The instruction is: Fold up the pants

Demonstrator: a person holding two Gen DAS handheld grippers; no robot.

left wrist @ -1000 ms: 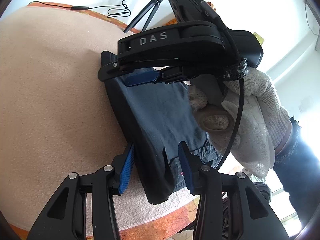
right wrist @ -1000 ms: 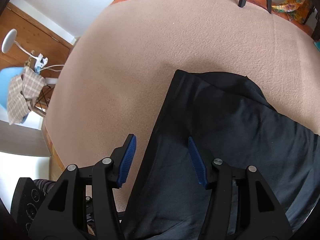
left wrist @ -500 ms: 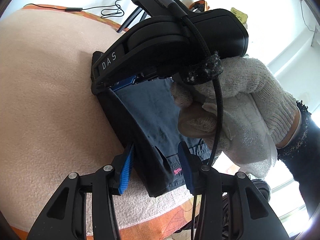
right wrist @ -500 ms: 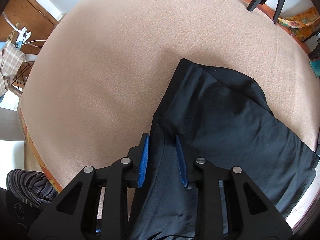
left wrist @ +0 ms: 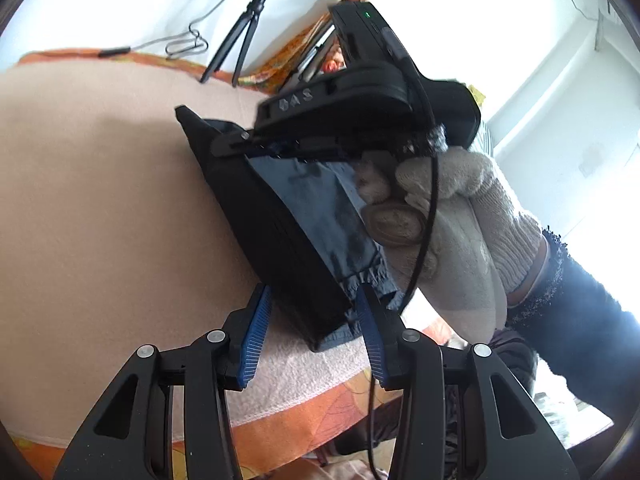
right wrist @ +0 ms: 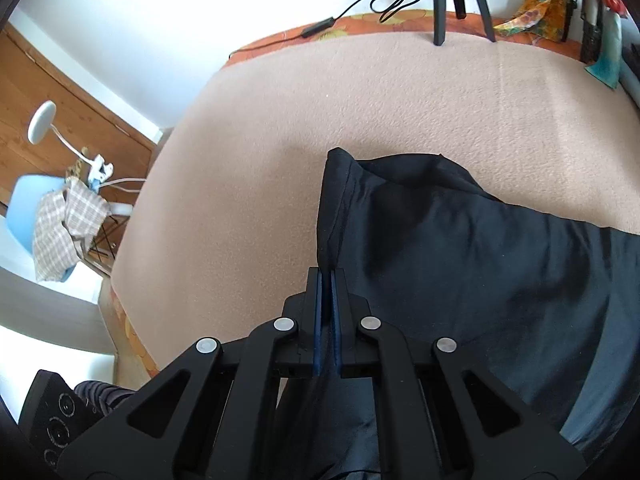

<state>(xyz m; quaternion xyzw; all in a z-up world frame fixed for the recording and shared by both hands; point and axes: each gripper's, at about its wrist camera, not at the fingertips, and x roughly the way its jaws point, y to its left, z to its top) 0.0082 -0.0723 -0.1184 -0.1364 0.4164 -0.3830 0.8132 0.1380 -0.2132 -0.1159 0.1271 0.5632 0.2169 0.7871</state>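
Dark navy pants (left wrist: 292, 216) lie folded on a beige blanket (left wrist: 100, 200). My left gripper (left wrist: 314, 320) is open, its blue pads straddling the near corner of the pants without touching. My right gripper (right wrist: 327, 280) is shut on the pants' left edge (right wrist: 460, 264) and lifts it slightly. In the left wrist view the right gripper (left wrist: 260, 146) shows at the far end of the pants, held by a white-gloved hand (left wrist: 440, 216).
The blanket's orange border (left wrist: 320, 412) marks the near edge of the table. A tripod (left wrist: 240, 40) and a cable (right wrist: 360, 0) stand at the far edge. A blue chair with a checked cloth (right wrist: 60, 216) and a white lamp (right wrist: 44, 120) stand off to the left.
My right gripper closed from open onto the pants' edge and raised it a little. My left gripper stayed open at the near corner.
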